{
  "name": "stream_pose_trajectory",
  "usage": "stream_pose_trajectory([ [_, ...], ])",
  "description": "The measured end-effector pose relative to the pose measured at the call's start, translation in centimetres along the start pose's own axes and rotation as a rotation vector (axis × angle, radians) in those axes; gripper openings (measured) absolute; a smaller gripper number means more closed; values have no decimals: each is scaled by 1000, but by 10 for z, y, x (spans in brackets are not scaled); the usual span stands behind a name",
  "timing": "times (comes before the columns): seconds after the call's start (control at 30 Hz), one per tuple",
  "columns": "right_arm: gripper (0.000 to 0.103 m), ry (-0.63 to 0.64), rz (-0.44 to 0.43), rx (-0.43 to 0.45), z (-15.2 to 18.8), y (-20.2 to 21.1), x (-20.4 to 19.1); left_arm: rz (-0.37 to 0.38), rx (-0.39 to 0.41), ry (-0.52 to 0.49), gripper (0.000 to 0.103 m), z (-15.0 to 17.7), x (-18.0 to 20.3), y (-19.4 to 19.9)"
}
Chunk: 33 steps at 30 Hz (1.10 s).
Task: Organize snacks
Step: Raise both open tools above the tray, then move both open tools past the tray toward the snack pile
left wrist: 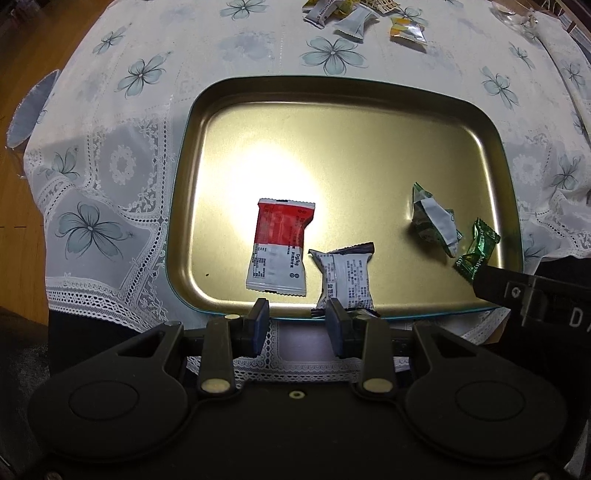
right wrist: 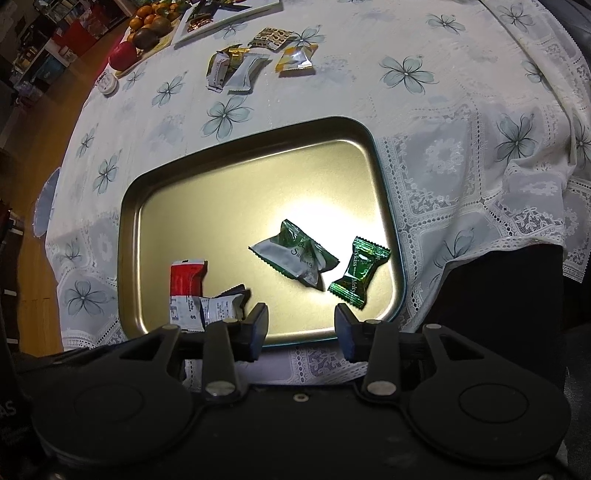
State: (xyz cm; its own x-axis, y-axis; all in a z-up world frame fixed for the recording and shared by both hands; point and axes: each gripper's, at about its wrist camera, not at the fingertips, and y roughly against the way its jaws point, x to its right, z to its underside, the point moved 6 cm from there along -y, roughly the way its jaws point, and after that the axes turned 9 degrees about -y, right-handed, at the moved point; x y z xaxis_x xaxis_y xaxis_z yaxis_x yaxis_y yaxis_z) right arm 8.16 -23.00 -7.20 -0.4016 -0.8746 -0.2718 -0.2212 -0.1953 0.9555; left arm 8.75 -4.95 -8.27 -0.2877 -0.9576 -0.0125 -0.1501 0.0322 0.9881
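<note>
A gold metal tray (left wrist: 332, 85) lies on the flowered tablecloth. In it are a red-and-white packet (left wrist: 280, 247), a white packet with dark ends (left wrist: 345, 280), a crumpled green-and-white wrapper (left wrist: 434, 221) and a green foil candy (left wrist: 476, 251). My left gripper (left wrist: 297, 317) hovers open over the tray's near rim, nothing between its fingers. My right gripper (right wrist: 301, 321) is also open and empty, above the near rim of the tray (right wrist: 240, 153), just short of the green candy (right wrist: 360, 275) and the green-and-white wrapper (right wrist: 295, 258). The red packet (right wrist: 184, 284) sits at its left.
Several loose snack packets (right wrist: 240, 66) lie on the cloth beyond the tray. A board of fruit (right wrist: 147, 29), a white plate (right wrist: 221, 14) and a small round tin (right wrist: 105, 83) stand at the far left. The table edge drops to wooden floor (left wrist: 22, 55) on the left.
</note>
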Motion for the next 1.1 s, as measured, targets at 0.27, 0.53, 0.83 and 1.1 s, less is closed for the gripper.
stream_pose_trajectory([
  [0.27, 44, -6, -26, -95, -2, -16, -3, 12, -34, -25, 44, -2, -5, -4],
  [0.53, 45, 1, -52, -234, -18, -30, -11, 49, -81, -105, 44, -16, -7, -3],
  [0.83, 46, 6, -66, -316, -70, -27, -34, 62, -99, -141, 44, -57, -27, 5],
  [1.1, 46, 53, -5, -259, -140, -43, -57, -4, -47, -123, 44, -116, -56, 8],
])
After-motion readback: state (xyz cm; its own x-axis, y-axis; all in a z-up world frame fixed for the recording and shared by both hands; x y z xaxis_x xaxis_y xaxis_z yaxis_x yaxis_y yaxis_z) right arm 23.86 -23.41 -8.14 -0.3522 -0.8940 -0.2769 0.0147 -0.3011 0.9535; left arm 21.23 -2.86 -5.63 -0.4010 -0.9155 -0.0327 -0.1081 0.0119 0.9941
